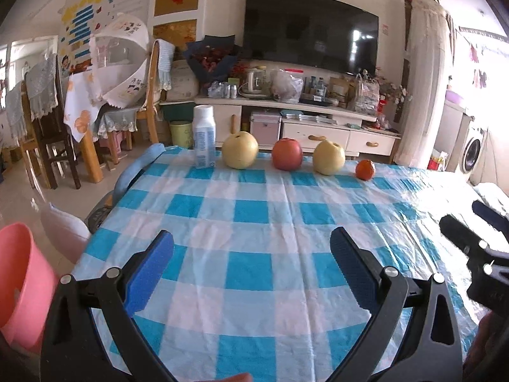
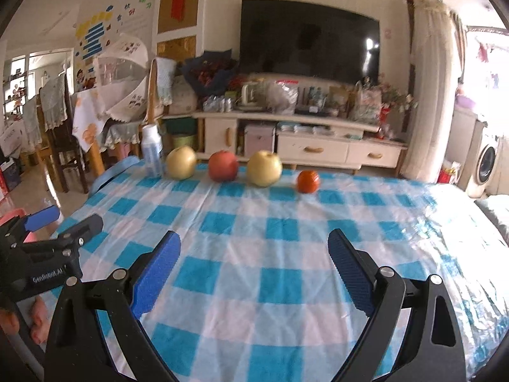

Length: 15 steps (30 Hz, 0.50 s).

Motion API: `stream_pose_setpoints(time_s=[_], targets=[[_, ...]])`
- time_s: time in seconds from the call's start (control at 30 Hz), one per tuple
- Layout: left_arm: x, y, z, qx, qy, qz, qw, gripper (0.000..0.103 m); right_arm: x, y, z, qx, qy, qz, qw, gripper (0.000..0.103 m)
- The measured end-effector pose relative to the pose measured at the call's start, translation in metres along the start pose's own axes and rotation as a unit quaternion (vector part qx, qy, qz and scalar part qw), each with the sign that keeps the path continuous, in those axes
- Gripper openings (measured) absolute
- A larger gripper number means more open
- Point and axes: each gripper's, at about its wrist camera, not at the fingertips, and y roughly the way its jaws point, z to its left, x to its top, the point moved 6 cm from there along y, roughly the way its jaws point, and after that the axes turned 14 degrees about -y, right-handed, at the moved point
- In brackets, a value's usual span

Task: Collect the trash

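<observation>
A white milk bottle [image 1: 204,137] [image 2: 152,151] with a blue label stands upright at the table's far left edge. To its left, beside the table, sits a pink bin [image 1: 19,280]. My left gripper [image 1: 251,238] hovers open over the near part of the checked cloth, with nothing between its blue pads. My right gripper [image 2: 254,238] is open and empty too, a little to the right; one of its fingers [image 1: 455,227] shows at the right edge of the left wrist view. The bottle is far ahead of both grippers.
Along the far edge, right of the bottle, stand a yellow pear [image 1: 240,150], a red apple [image 1: 287,154], a second pear [image 1: 328,158] and a small orange [image 1: 365,169]. The blue-and-white checked tablecloth [image 1: 254,216] covers the table. Chairs, a TV cabinet and a washing machine lie beyond.
</observation>
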Motion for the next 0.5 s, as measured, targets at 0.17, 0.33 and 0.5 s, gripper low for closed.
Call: stream_pose_setpoints(time_s=[0.17, 0.33, 0.5], targets=[[-0.006, -0.002, -0.021, -0.004, 0.010, -0.004, 0.9999, 0.099, 0.000, -0.008, -0.017, -0.022, -0.007, -0.021, 1.000, 0.093], [-0.013, -0.002, -0.041, -0.007, 0.019, 0.004, 0.9998, 0.099, -0.001, -0.013, -0.031, -0.037, -0.005, -0.035, 0.999, 0.094], [-0.015, -0.006, -0.054, -0.011, 0.013, 0.004, 0.9998, 0.099, -0.002, -0.016, -0.047, -0.042, 0.009, -0.042, 0.998, 0.095]])
